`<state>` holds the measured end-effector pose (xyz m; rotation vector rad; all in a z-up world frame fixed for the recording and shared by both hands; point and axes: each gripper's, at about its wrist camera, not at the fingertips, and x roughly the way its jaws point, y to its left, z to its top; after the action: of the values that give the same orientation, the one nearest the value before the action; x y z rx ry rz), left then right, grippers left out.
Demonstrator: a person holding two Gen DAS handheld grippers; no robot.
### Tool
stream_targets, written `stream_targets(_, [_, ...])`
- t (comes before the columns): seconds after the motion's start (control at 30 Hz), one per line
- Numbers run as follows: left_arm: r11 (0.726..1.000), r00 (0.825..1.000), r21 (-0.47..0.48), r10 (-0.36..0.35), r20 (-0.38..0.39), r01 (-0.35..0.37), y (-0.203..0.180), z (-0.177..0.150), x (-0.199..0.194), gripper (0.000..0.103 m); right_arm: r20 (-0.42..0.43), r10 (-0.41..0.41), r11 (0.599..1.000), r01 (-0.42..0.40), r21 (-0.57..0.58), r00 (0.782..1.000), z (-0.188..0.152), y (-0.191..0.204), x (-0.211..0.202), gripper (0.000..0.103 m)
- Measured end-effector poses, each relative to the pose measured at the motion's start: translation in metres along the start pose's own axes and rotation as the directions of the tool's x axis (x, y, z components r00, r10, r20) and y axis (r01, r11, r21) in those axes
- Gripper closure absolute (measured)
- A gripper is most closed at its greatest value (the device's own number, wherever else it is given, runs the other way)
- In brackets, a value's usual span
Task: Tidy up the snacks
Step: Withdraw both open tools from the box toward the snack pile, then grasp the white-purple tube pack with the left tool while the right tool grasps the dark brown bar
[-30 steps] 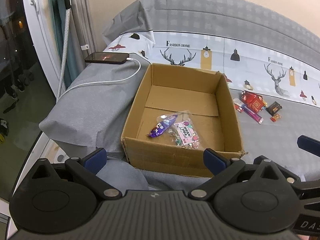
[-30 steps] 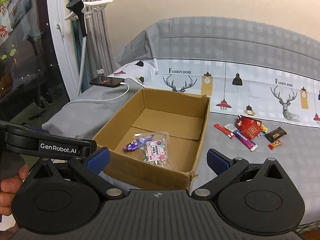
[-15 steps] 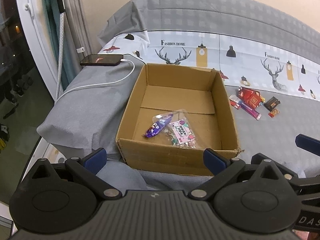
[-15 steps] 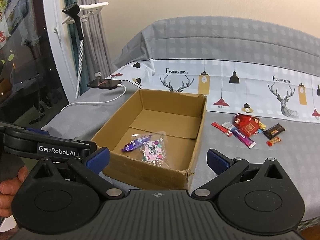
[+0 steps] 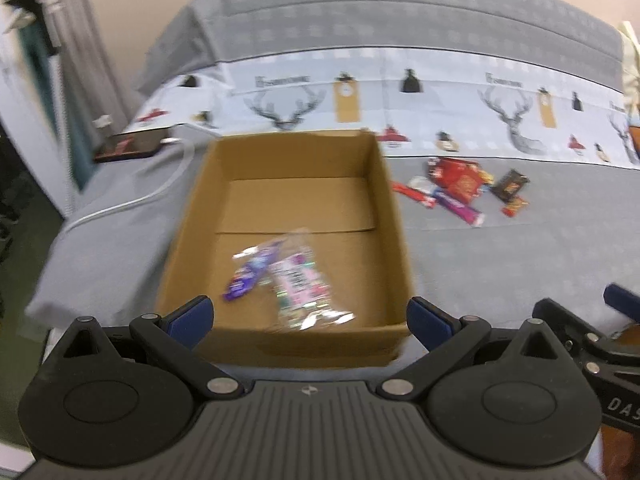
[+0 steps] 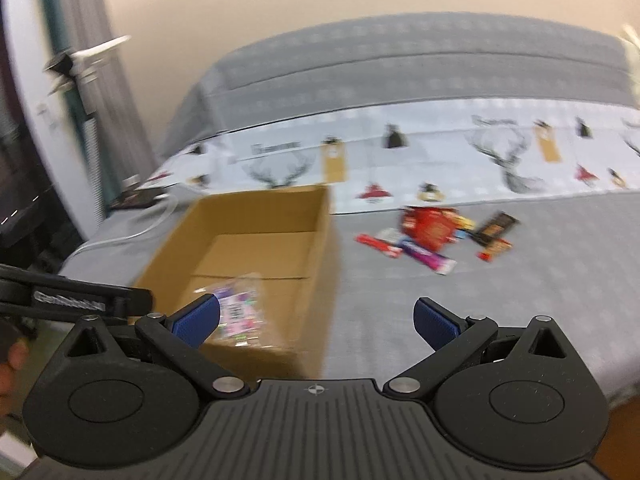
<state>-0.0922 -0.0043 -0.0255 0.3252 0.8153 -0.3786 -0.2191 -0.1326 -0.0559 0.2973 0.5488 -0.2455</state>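
An open cardboard box (image 5: 396,216) (image 6: 320,236) sits on the grey bed. Inside lie a purple wrapped snack (image 5: 252,270) and a clear bag with a pink label (image 5: 302,288) (image 6: 238,312). A small pile of snacks (image 5: 460,184) (image 6: 432,230) lies on the bedspread right of the box: a red packet, a purple bar, a dark bar, small red pieces. My left gripper (image 5: 310,316) is open and empty, hovering at the box's near edge. My right gripper (image 6: 316,318) is open and empty, above the bed beside the box's right wall.
A phone (image 5: 128,146) on a white cable (image 5: 172,184) lies on the bed left of the box. A window and a curtain (image 6: 80,80) stand at the far left. The bed's patterned sheet (image 5: 440,100) rises behind.
Both grippers swung to the right and rose a little; the views are motion-blurred. The snack pile now sits nearer the centre of both views. Both stayed open.
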Motion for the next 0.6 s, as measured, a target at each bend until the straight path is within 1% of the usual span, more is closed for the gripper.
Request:
stream_targets(0.13, [0.999,0.998,0.03,-0.043,-0.047,0.045,-0.044,0.027,0.03,0.0,-0.003,-0.107,0.991,0.107,0.084,0.994,0.0,-0.05,0.007,0.0])
stream_targets(0.23, [0.995,0.991,0.036,-0.092,-0.097,0.096,-0.079,0.049,0.06,0.0,-0.013,-0.184,0.972,0.184,0.15,0.983,0.004,-0.092,0.016,0.0])
stream_targets(0.3, [0.994,0.987,0.04,-0.1,-0.129,0.106,-0.104,0.064,0.086,0.0,-0.011,-0.219,0.958,0.218,0.188,0.976,0.008,-0.117,0.021,0.0])
stream_targets(0.4, [0.995,0.98,0.045,-0.08,-0.183,0.09,-0.138,0.084,0.132,0.0,-0.012,-0.264,0.935,0.259,0.241,0.964,0.016,-0.154,0.035,0.0])
stream_targets(0.47, [0.996,0.975,0.015,-0.082,-0.209,0.087,-0.158,0.098,0.166,0.0,-0.018,-0.284,0.924,0.279,0.263,0.959,0.022,-0.178,0.049,0.0])
stream_targets(0.53, [0.998,0.973,-0.01,-0.058,-0.223,0.057,-0.172,0.11,0.197,0.0,-0.033,-0.287,0.918,0.285,0.275,0.957,0.03,-0.199,0.069,0.0])
stream_targets(0.6, [0.998,0.967,-0.045,-0.047,-0.251,0.037,-0.187,0.123,0.238,0.0,-0.058,-0.29,0.913,0.294,0.284,0.955,0.039,-0.221,0.098,0.0])
